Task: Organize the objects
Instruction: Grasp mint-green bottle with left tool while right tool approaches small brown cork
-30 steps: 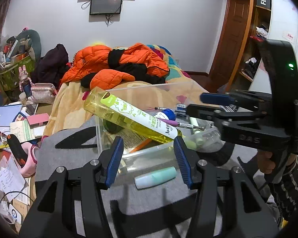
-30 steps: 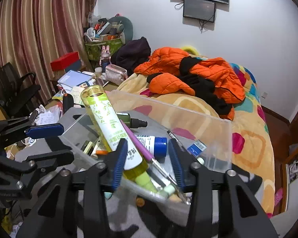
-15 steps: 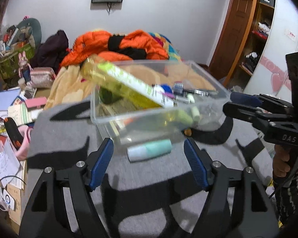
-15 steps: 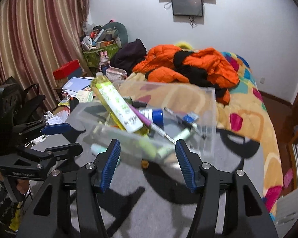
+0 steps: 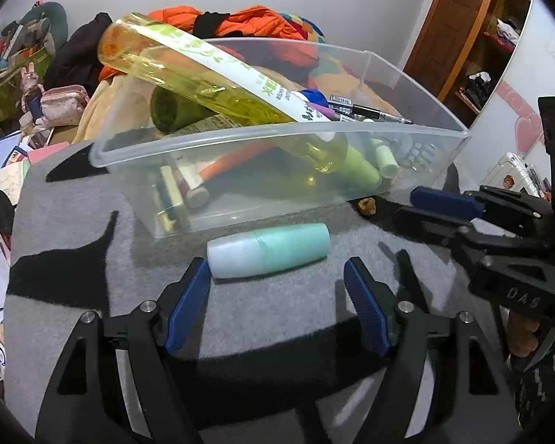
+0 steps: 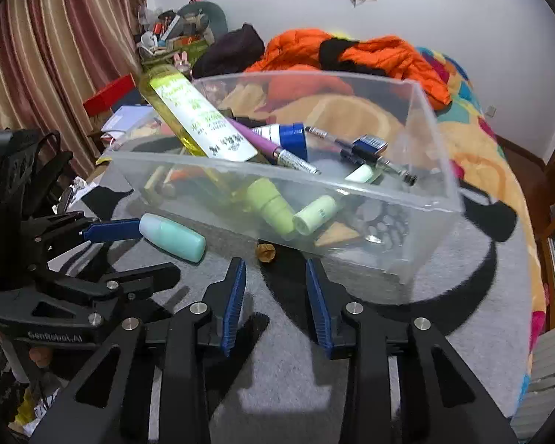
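Observation:
A clear plastic bin (image 5: 262, 135) (image 6: 418, 199) stands on the grey mat, holding a tall yellow bottle (image 5: 203, 74) (image 6: 188, 111), pens, tubes and small items. A mint-green tube (image 5: 268, 249) (image 6: 174, 236) lies on the mat just in front of the bin. My left gripper (image 5: 277, 281) is open, low over the mat, its fingers on either side of the tube's near edge. My right gripper (image 6: 275, 281) is open and empty, just in front of a small brown nut (image 6: 265, 252) (image 5: 366, 205) beside the bin.
The grey mat (image 5: 92, 222) has black cut-out shapes. A bed with orange jackets (image 6: 351, 51) lies behind the bin. Cluttered papers and boxes (image 5: 3, 155) sit to the left. Striped curtains (image 6: 37, 74) hang at far left.
Both grippers dropped from bin height and moved in low over the mat. The left gripper opened wider and now straddles the mint-green tube; the right gripper narrowed near the nut.

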